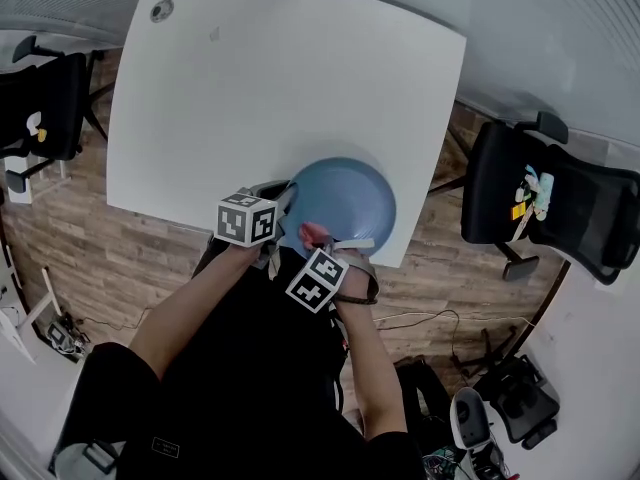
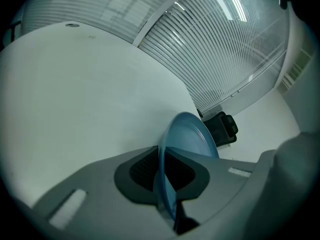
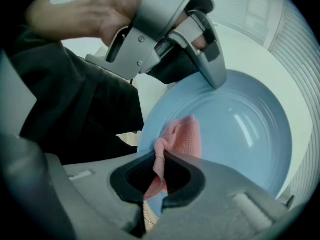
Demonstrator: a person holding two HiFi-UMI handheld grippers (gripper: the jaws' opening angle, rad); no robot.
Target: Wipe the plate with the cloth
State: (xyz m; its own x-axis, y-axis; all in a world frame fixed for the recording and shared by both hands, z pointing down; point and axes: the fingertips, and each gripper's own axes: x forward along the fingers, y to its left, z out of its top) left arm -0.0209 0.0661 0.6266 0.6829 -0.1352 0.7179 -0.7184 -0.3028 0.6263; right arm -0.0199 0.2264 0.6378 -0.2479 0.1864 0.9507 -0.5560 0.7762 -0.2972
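Note:
A blue plate (image 1: 350,200) is at the near edge of the white table (image 1: 250,88), tilted up off it. My left gripper (image 1: 285,203) is shut on the plate's left rim; in the left gripper view the rim (image 2: 162,184) runs edge-on between the pads. My right gripper (image 1: 322,238) is shut on a pink cloth (image 1: 312,233). In the right gripper view the cloth (image 3: 182,136) lies against the near left part of the plate's inner face (image 3: 240,129), and the left gripper (image 3: 200,71) clamps the rim above it.
Black office chairs stand on the wood floor at the left (image 1: 40,108) and the right (image 1: 560,203) of the table. A round cable grommet (image 1: 161,10) sits at the table's far left corner. The person's dark sleeve and lap are just below the plate.

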